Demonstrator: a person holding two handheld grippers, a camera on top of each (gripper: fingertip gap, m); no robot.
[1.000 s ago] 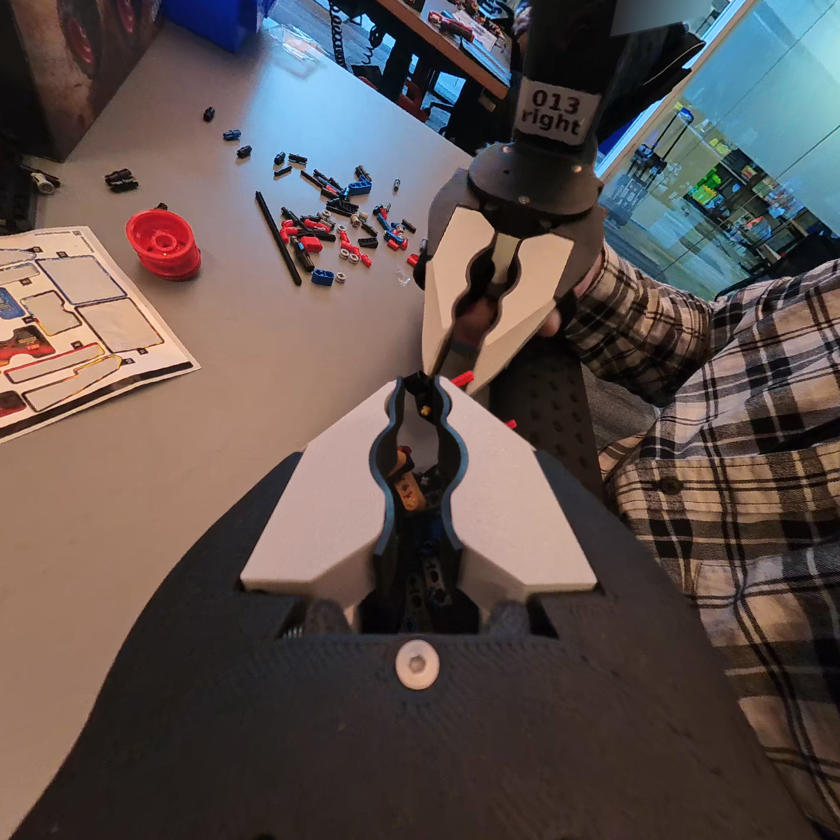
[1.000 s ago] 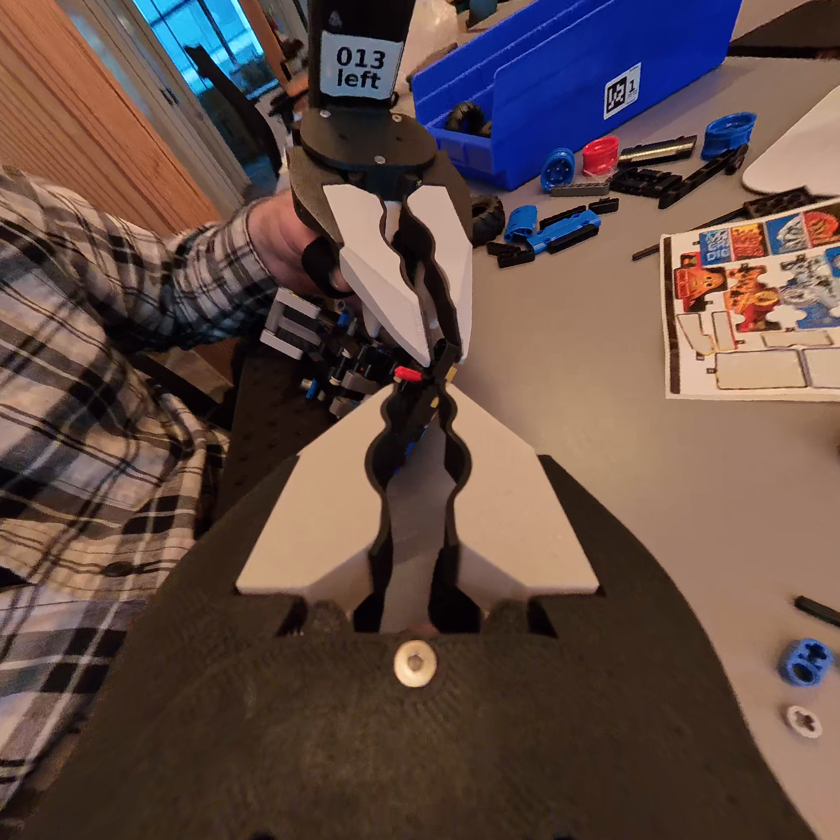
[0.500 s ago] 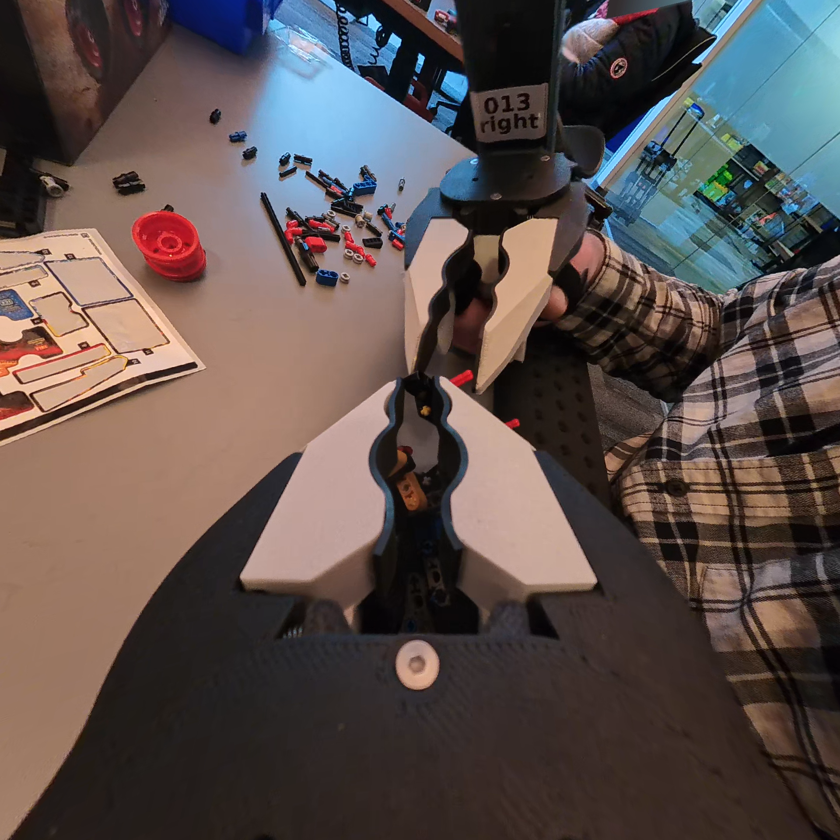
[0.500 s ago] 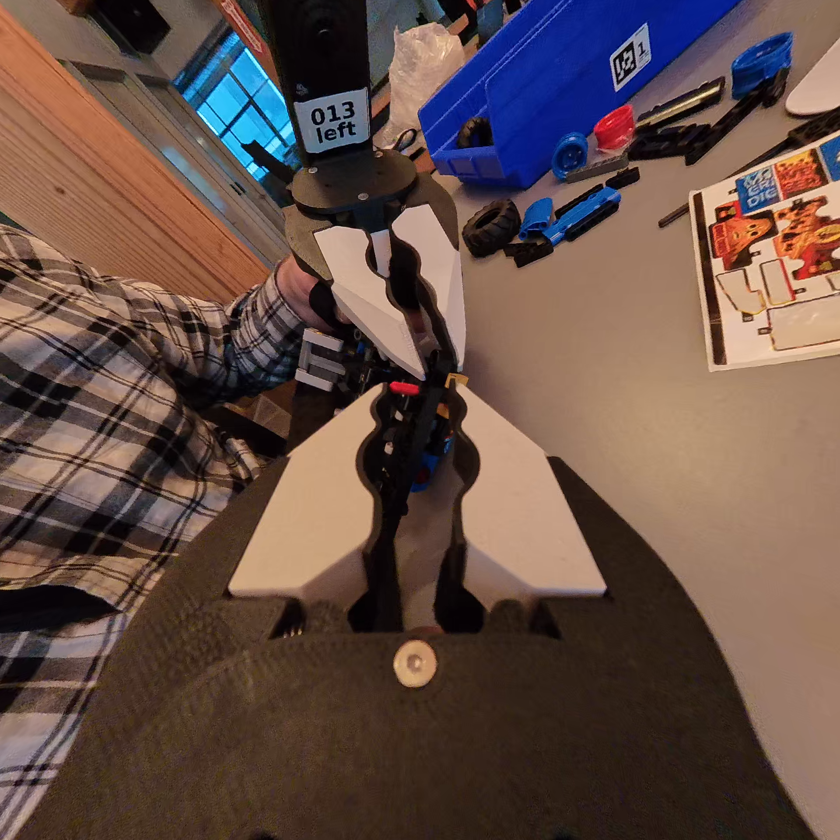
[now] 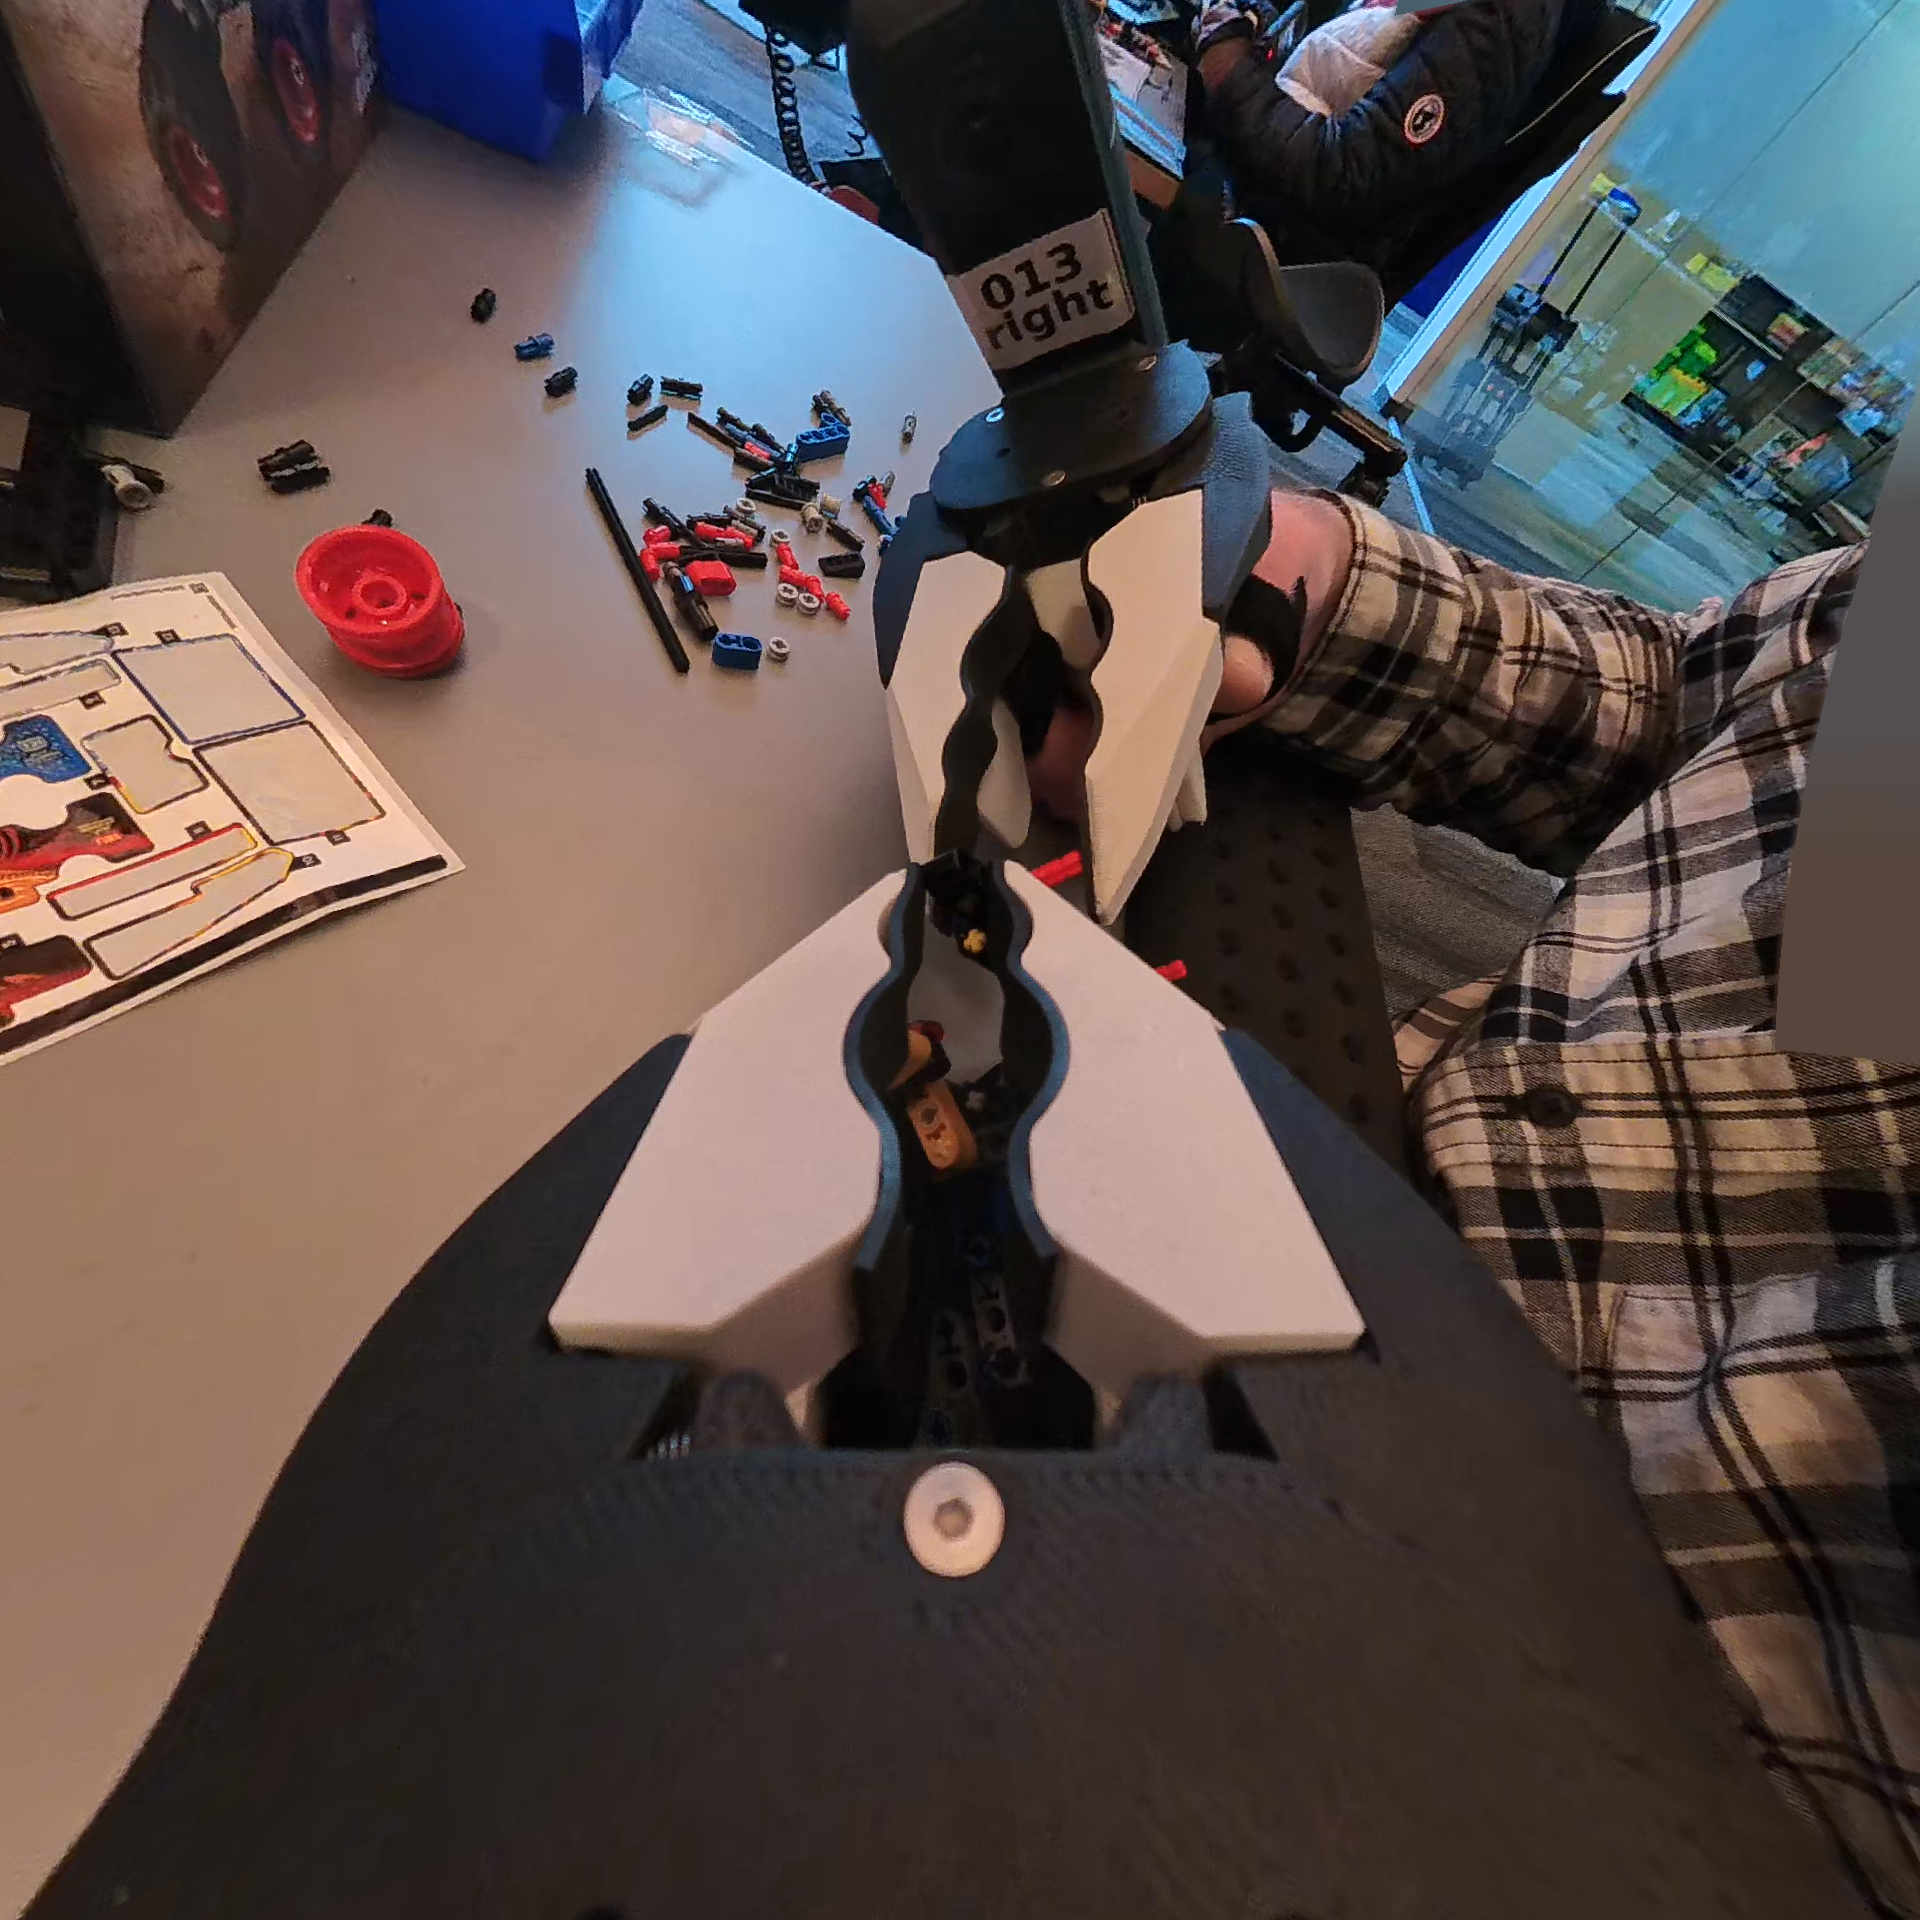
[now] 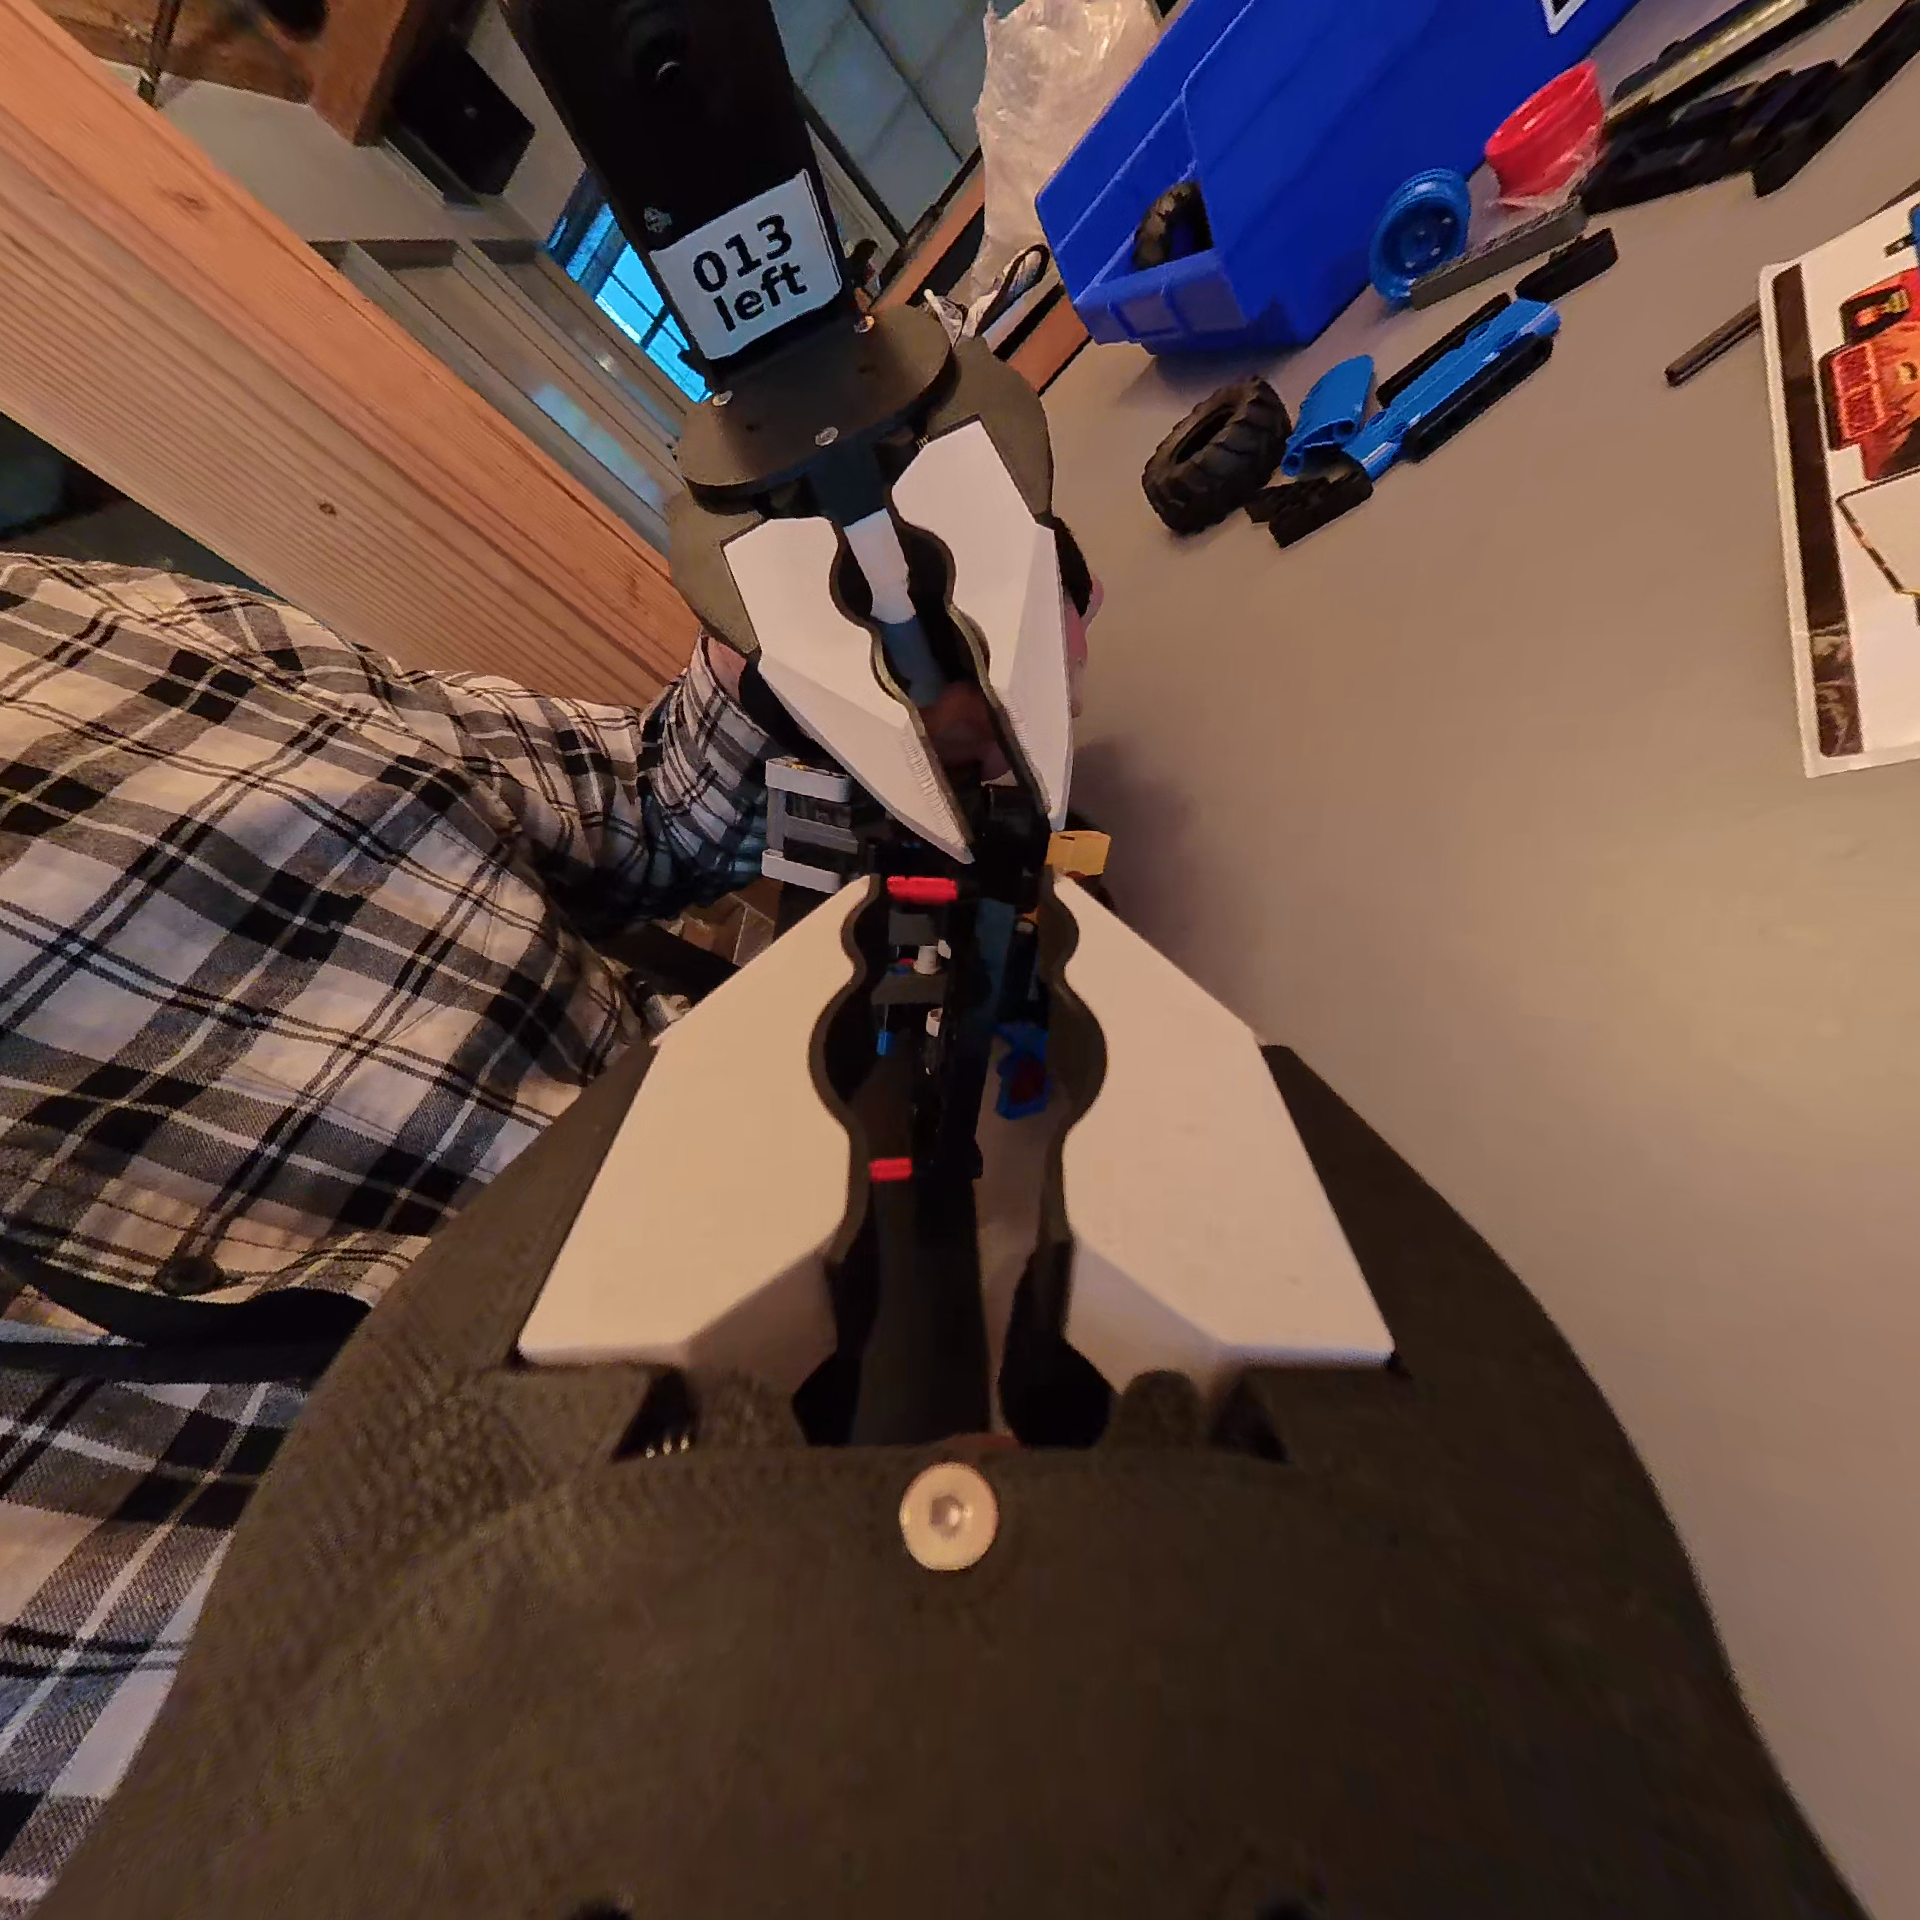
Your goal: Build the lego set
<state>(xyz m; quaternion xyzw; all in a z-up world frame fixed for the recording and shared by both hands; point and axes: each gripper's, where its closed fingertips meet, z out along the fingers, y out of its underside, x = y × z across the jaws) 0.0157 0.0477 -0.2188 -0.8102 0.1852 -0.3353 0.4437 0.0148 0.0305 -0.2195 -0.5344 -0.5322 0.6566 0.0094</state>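
Both tools (image 5: 961,883) (image 6: 961,883) clamp lego assembly (image 6: 930,997) (mid-air) | table (image 5: 623,831) below

Right gripper (image 6: 961,894) closed on the black lego assembly (image 6: 940,1023), red pins and a blue piece showing between the white fingers (image 6: 1174,1174). Left gripper (image 6: 1003,821) met it tip to tip from above, clamped on the same assembly. Plaid sleeve (image 6: 312,831) to the left of the assembly. Right of it, on the grey table (image 6: 1455,935): black tyre (image 6: 1216,452), blue beams (image 6: 1455,379), blue bin (image 6: 1278,177), blue wheel hub (image 6: 1418,234), red rim (image 6: 1543,145), and sticker sheet (image 6: 1849,499) at the edge.
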